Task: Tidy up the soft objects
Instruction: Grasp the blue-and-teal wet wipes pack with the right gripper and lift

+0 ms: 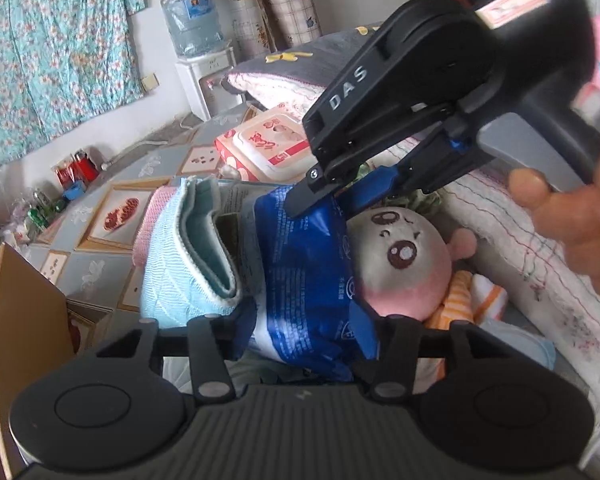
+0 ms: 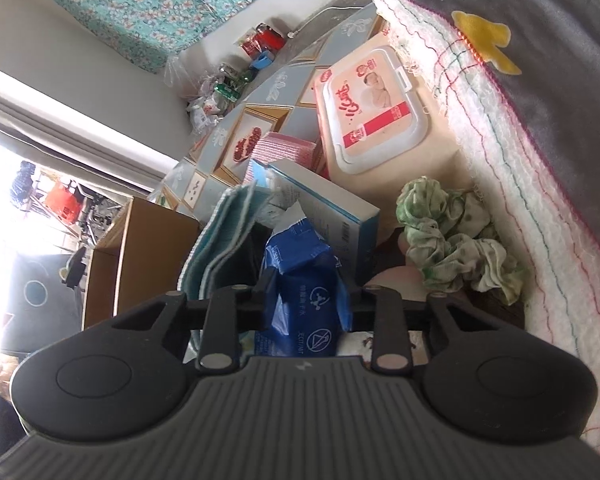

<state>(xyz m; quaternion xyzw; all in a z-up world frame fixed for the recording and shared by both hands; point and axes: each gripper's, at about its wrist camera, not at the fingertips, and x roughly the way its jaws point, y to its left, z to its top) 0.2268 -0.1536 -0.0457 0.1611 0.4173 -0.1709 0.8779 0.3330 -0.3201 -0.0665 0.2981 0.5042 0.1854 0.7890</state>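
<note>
Both sets of jaws are clamped on the same blue packet point(image 1: 308, 276). The right gripper point(image 1: 320, 196) reaches in from 1 o'clock in the left wrist view and pinches the packet's top edge; in its own view the packet point(image 2: 304, 300) sits squeezed between its two fingers at centre. The left gripper point(image 1: 304, 336) grips the packet's lower end, which bulges between its fingers.

At 9 o'clock of the packet, touching it, stands a folded light-blue towel point(image 1: 192, 256) with a pink cloth point(image 1: 156, 216) behind it. At 3 o'clock a plush doll point(image 1: 404, 264) lies face up, partly under the packet. A thin blue-edged box point(image 2: 332, 208) leans behind the packet at 12 o'clock. Farther out at 12 o'clock lies a wet-wipes pack point(image 2: 372, 108), and at 2 o'clock a crumpled green cloth point(image 2: 456, 232) lies against a white quilted blanket point(image 2: 512, 184). A cardboard box point(image 2: 136, 264) stands at 9 o'clock.
</note>
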